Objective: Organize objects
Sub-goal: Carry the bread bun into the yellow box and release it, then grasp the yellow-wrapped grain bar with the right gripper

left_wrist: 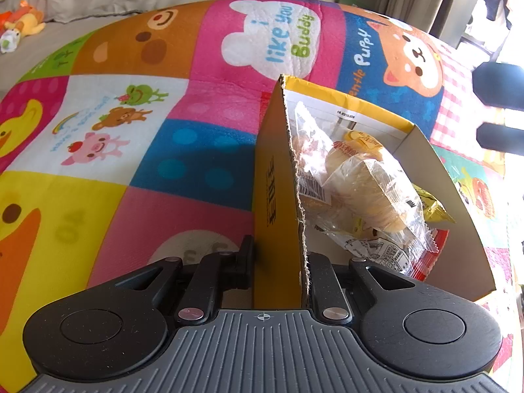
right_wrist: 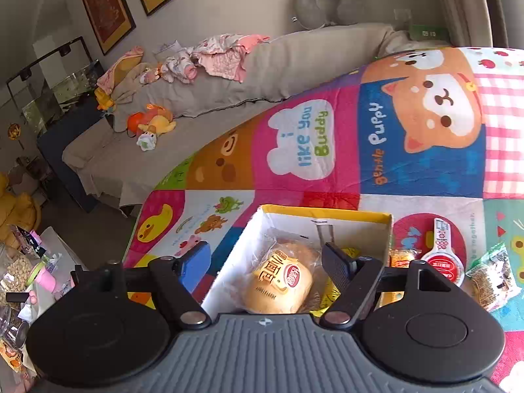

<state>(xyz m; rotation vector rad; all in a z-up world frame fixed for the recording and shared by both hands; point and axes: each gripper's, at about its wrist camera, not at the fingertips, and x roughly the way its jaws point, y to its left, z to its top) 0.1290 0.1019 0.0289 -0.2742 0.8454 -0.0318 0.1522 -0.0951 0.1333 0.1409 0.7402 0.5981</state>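
The left gripper (left_wrist: 278, 262) is clamped on the near wall of the cardboard box (left_wrist: 278, 177), one finger outside the yellow face and the other inside, so the box is steadied on the cartoon play mat (left_wrist: 131, 131). Inside it lie several wrapped snacks: a bagged bread roll (right_wrist: 278, 281) on top, a yellow packet (left_wrist: 429, 206) and a red-edged wrapper (left_wrist: 435, 249) beneath.

The right gripper (right_wrist: 265, 262) hangs over the open box with its jaws spread wide, the left finger outside the box wall and the right finger above the contents. The bread roll sits just below and between them, but the pads do not appear to press on it (it looks set down rather than held). The step in hand therefore reads as a drop into the box, with the roll released.

Still out on the mat, to the right of the box, are a red and white spoon-shaped packet (right_wrist: 442, 255), a green snack bag (right_wrist: 494, 271) and an orange packet (right_wrist: 401, 257) just beside the box wall. The next move probably calls for lifting the right gripper clear of the box rim, swinging it right to one of these, and closing on it while the left keeps the box from sliding
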